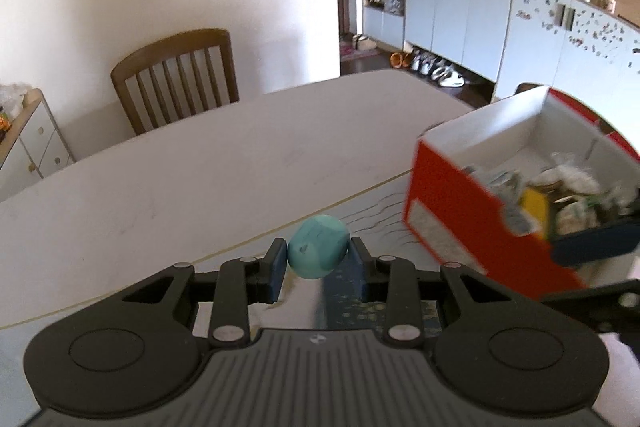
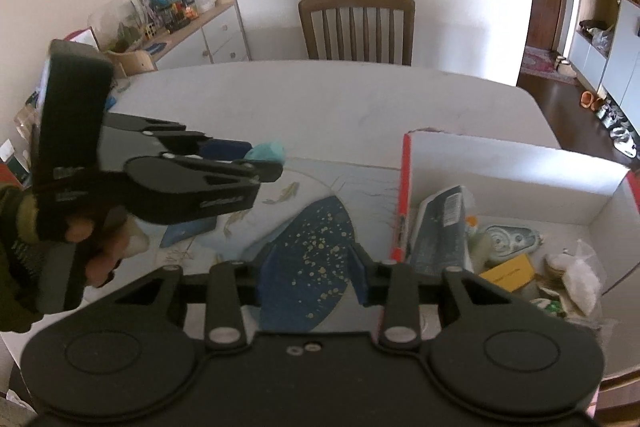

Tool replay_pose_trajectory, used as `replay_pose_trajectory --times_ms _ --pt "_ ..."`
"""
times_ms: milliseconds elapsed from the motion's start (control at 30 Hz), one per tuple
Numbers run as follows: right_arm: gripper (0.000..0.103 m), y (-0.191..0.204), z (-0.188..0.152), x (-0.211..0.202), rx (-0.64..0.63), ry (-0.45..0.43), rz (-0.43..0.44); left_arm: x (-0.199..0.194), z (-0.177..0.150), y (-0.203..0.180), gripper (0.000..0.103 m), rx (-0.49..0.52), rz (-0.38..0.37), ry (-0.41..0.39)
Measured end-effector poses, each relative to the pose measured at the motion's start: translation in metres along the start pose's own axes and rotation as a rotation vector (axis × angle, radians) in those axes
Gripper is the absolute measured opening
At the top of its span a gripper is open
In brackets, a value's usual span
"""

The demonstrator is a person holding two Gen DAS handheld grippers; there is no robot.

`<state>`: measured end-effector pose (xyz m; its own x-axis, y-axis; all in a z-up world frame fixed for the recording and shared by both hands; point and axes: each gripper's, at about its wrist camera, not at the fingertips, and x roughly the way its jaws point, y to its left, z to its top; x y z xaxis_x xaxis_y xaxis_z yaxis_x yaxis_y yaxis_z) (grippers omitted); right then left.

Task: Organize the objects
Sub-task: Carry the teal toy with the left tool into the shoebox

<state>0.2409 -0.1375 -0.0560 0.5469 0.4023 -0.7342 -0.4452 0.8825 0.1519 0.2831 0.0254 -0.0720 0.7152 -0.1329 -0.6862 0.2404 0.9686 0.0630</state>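
Note:
My left gripper (image 1: 318, 253) is shut on a teal rounded die-like ball (image 1: 317, 246) and holds it above the table. The right wrist view shows that gripper from the side (image 2: 262, 157) with the teal ball (image 2: 267, 152) at its tips. A red-and-white cardboard box (image 1: 460, 219) stands to the right, filled with several small items. My right gripper (image 2: 310, 267) is open and empty above a blue patterned mat (image 2: 308, 247), just left of the box (image 2: 404, 195).
A white table (image 2: 320, 99) carries the mat and the box. A wooden chair (image 2: 356, 27) stands at its far side. A low cabinet (image 2: 192, 39) with toys is at the back left. White cupboards (image 1: 460, 15) and shelves line the far right wall.

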Motion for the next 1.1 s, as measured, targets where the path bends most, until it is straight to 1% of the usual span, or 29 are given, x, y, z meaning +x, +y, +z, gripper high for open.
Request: replay_pose_trajectory --times_ms 167,400,567,867,1100 --pt "0.037 -0.014 -0.004 -0.021 0.007 -0.039 -0.002 -0.023 0.008 -0.025 0.032 0.007 -0.025 -0.019" --pt "0.037 -0.041 -0.013 -0.041 0.037 -0.068 -0.014 -0.04 0.017 -0.068 0.032 0.051 -0.053 -0.041" --pt "0.037 -0.062 -0.021 -0.054 0.059 -0.086 -0.027 -0.046 0.022 -0.095 0.032 0.065 -0.068 -0.043" --pt "0.037 -0.105 -0.039 -0.071 0.107 -0.093 -0.063 -0.044 0.032 -0.134 0.032 0.097 -0.098 -0.044" --pt "0.037 -0.133 -0.048 -0.081 0.128 -0.099 -0.088 -0.025 0.048 -0.169 0.032 0.144 -0.121 -0.032"
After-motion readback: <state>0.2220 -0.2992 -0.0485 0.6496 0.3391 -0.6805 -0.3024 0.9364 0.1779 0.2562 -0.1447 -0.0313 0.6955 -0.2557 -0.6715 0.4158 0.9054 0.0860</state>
